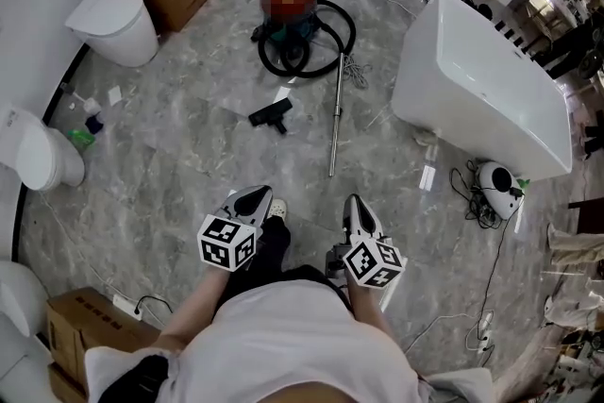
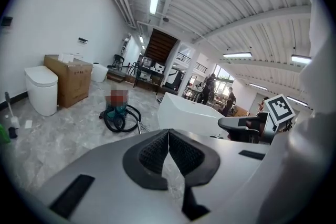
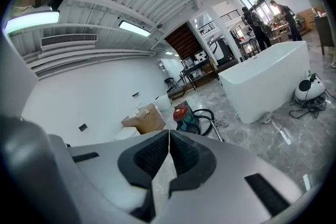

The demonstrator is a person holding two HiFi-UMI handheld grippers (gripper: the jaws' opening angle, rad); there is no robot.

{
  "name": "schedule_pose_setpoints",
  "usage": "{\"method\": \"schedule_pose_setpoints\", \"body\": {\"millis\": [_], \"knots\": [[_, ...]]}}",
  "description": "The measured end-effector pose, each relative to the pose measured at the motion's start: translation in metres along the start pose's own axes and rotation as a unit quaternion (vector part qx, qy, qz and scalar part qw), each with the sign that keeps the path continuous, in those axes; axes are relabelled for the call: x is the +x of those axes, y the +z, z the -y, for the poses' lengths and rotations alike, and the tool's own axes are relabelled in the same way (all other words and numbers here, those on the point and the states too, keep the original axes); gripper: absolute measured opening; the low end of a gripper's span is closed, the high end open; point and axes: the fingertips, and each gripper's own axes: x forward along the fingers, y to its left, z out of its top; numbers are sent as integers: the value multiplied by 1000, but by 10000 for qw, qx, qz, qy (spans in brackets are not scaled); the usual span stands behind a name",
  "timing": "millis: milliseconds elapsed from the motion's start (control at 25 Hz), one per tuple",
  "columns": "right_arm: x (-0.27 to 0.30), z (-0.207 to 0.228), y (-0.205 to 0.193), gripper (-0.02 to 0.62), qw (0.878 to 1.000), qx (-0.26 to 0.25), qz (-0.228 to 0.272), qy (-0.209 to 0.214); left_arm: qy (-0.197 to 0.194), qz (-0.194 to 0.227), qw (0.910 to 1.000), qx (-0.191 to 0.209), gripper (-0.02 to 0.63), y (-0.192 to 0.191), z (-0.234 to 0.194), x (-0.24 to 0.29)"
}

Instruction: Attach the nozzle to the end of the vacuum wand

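Nozzle (image 1: 271, 116) lies mid-frame, wand (image 1: 336, 113) near its right, unjoined. Left gripper (image 1: 255, 197) and right gripper (image 1: 356, 207), low centre, are pinched closed and empty — nudged, the round wand could roll away.

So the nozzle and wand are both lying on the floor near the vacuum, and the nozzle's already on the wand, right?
Not quite. The nozzle and wand do lie on the floor near the vacuum, but the nozzle is not on the wand: it lies apart from it, unattached, as the head view shows.
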Motion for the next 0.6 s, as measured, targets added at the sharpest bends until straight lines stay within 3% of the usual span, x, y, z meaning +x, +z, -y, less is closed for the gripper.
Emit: {"method": "schedule_pose_setpoints", "body": {"millis": [600], "knots": [[129, 9, 63, 15, 9994, -242, 156, -174, -268, -53, 9994, 201, 11, 82, -79, 96]]}}
